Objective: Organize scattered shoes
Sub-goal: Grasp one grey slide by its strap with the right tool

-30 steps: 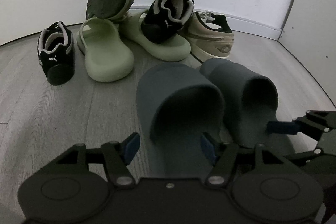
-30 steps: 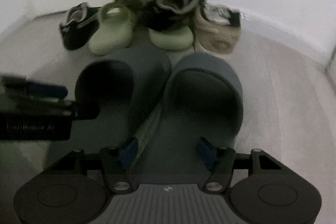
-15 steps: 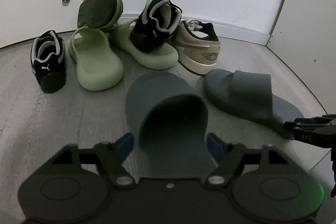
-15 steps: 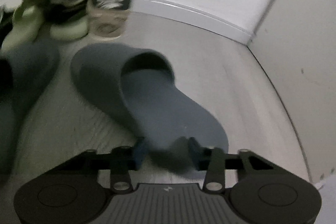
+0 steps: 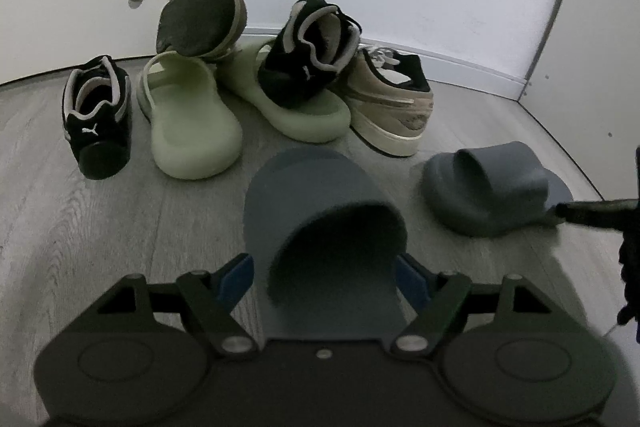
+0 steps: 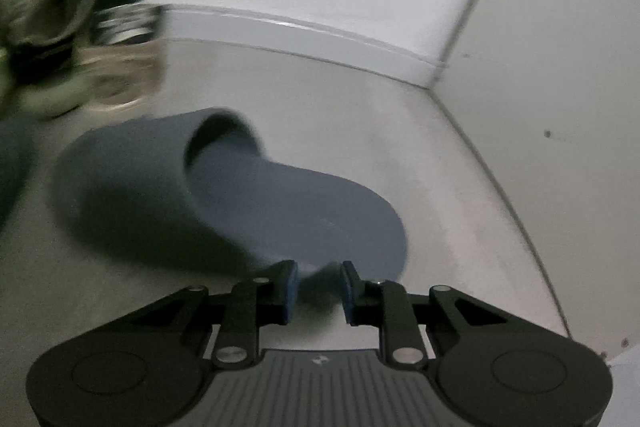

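Right claw (image 6: 319, 285) pinches the heel edge of a blue-grey slide (image 6: 224, 195), jaws closing.
Left claw (image 5: 324, 277) stands spread around the other blue-grey slide (image 5: 320, 199); beyond it on the floor (image 5: 100, 227) lie green slides, black sneakers, a tan sneaker.

Matt rubbery grey slides (image 5: 320, 203), prob. suede black sneakers (image 5: 98, 119), wood-grain floor (image 5: 80, 219).
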Tool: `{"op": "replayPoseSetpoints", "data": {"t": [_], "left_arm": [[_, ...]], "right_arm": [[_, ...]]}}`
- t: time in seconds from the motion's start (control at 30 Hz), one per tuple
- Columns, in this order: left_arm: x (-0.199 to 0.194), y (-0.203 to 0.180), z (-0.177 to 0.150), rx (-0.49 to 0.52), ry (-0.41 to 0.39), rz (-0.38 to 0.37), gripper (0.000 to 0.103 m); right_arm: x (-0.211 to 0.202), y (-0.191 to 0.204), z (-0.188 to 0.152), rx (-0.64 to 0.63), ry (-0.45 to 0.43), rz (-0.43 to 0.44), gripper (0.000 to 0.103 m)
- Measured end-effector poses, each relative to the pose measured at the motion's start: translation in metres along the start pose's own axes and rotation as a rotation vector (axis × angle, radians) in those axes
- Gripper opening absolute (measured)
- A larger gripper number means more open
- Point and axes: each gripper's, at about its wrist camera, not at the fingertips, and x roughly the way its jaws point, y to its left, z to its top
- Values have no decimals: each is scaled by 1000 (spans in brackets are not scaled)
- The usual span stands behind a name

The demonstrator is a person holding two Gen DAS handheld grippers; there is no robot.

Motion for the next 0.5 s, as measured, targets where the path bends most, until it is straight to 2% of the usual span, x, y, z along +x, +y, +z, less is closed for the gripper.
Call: {"op": "replayPoseSetpoints", "data": {"t": [0.07,0.17,0.2,0.3,0.4,0.5], "left_arm": [[1,2,2,-12,-4,3,79],[0,4,5,-34,-5,3,79],[0,5,5,-34,-6,3,79],[-1,4,5,-32,-4,4,79],[-1,5,5,-36,1,0,79],[-1,6,4,-39,7,-7,79]], "right_arm": [[1,-3,11,69,-5,0,28],[-16,7,18,147,-65,72,45],[-22,14,18,145,-97,63,49],[-29,36,20,92,-164,48,51],[-28,44,26,104,-174,90,54],[-27,49,34,130,-174,81,55]]}}
